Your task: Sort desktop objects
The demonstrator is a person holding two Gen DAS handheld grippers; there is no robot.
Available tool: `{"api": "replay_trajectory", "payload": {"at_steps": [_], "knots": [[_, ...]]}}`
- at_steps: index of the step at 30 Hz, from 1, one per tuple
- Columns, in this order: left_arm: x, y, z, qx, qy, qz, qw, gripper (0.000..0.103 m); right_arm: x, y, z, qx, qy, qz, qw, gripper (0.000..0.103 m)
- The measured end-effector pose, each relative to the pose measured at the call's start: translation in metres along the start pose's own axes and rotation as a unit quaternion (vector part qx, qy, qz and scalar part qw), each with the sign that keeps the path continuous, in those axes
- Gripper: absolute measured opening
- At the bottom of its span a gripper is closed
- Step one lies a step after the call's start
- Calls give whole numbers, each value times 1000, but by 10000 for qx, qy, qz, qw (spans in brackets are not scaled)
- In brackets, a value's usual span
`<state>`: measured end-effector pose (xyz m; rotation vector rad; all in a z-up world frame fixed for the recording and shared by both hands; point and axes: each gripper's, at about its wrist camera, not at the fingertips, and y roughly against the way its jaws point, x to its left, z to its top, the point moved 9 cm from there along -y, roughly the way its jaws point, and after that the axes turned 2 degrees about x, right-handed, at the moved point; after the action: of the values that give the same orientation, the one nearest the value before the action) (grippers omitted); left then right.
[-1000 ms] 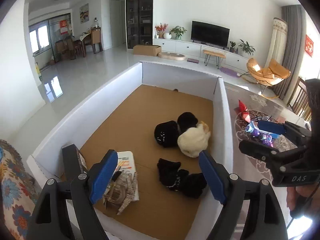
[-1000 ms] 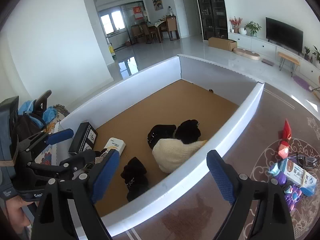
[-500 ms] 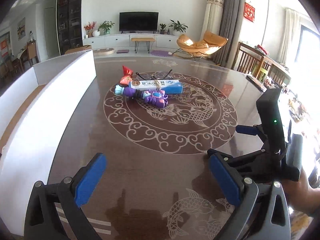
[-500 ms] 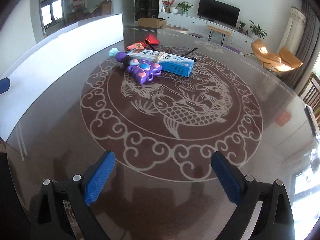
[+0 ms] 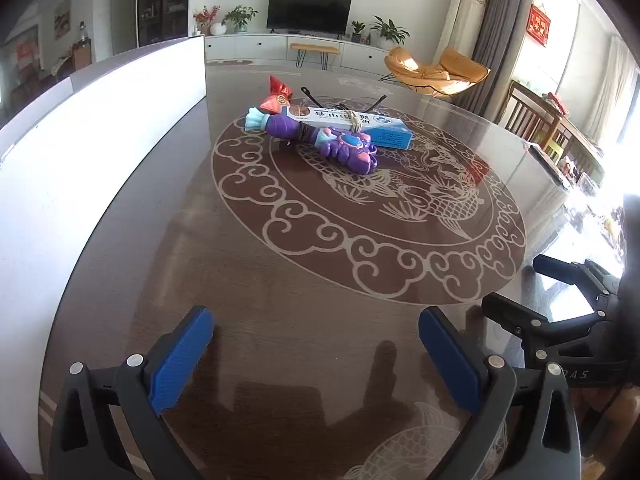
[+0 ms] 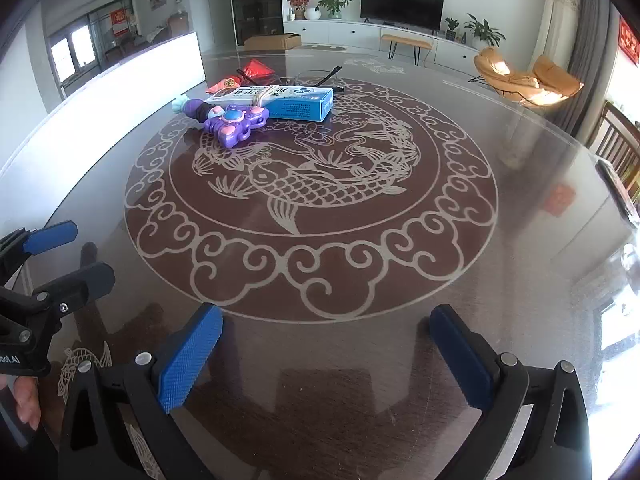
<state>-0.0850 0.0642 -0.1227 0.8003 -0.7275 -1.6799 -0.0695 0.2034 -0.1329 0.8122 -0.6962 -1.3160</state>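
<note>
The desktop objects lie in a small cluster at the far left part of the round surface (image 6: 500,280), on the edge of its carp-and-cloud medallion: a purple lobster-shaped toy (image 6: 228,120) with a pale blue tail, and a long blue-and-white carton (image 6: 280,100) touching it on the far side. Across the carton's middle lies a small loop of tan cord, too small to read further. A red packet (image 6: 240,78) sits just beyond the carton, and thin black spectacles (image 6: 320,78) lie behind it, their arms raised. A tall white panel (image 6: 120,88) stands along the left edge of the surface, close to the cluster. Well apart from all this, at the near edge, the left gripper (image 5: 316,352) hovers with its jaws spread wide and nothing between them. The right gripper (image 6: 326,350) is just beside it on the right, its jaws opening, almost fully spread, with only bare surface between the blue pads (image 6: 188,360). A fingertip shows at the bottom left of the right wrist view.
</note>
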Motion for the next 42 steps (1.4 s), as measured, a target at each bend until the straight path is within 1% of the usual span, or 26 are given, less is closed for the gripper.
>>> {"api": "replay_trajectory", "payload": {"at_steps": [2,4,9,25,36,39,41,42], "knots": [[5,0,0,-2,167,-52,9998,103,0,0,0,1,-1,1,10000,103],[7,-1,-1,-9,206,-52,9998,103,0,0,0,-2,-1,1,10000,103],[4,-4,-3,76,19,188,9998,103,0,0,0,-2,-1,1,10000,103],[4,-5,-4,114,-66,298,9995,103,0,0,0,-3,-2,1,10000,103],[2,-7,-5,177,-192,458,9986,103,0,-1,0,-3,-4,0,10000,103],[2,-5,-5,138,-135,388,9991,103,0,-1,0,-3,-5,0,10000,103],[6,-4,-4,82,-8,317,9995,103,0,0,0,-4,-5,1,10000,103],[10,-3,-4,67,90,361,9993,103,0,0,0,-4,-5,1,10000,103]]}}
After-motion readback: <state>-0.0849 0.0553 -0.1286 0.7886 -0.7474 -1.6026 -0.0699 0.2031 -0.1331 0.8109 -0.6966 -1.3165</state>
